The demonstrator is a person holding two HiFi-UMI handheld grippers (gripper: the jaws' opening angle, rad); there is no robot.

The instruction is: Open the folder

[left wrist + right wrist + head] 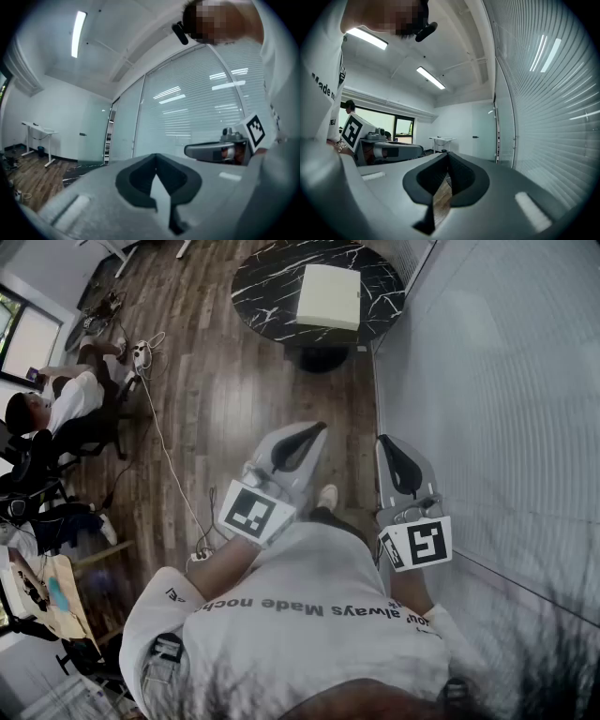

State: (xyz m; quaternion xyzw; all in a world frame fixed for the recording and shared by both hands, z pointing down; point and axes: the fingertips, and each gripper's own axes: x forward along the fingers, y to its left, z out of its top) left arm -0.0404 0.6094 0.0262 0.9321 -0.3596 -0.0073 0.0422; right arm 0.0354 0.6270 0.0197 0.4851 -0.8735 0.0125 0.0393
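A white folder (328, 296) lies closed on a round black marble table (267, 287) at the far end of the head view. Both grippers are held level near my body, well short of the table. My left gripper (310, 430) is shut with nothing in it; its tips meet in the left gripper view (155, 157). My right gripper (387, 442) is also shut and empty, its jaws touching at the tip (447, 155). Each gripper view shows the other gripper alongside: the right one (215, 151) and the left one (393, 151). Neither gripper view shows the folder.
A frosted glass wall with blinds (506, 399) runs along the right. A person (56, 399) sits at the left by chairs, and a cable (169, 456) trails over the wooden floor. A white desk (37, 133) stands far off.
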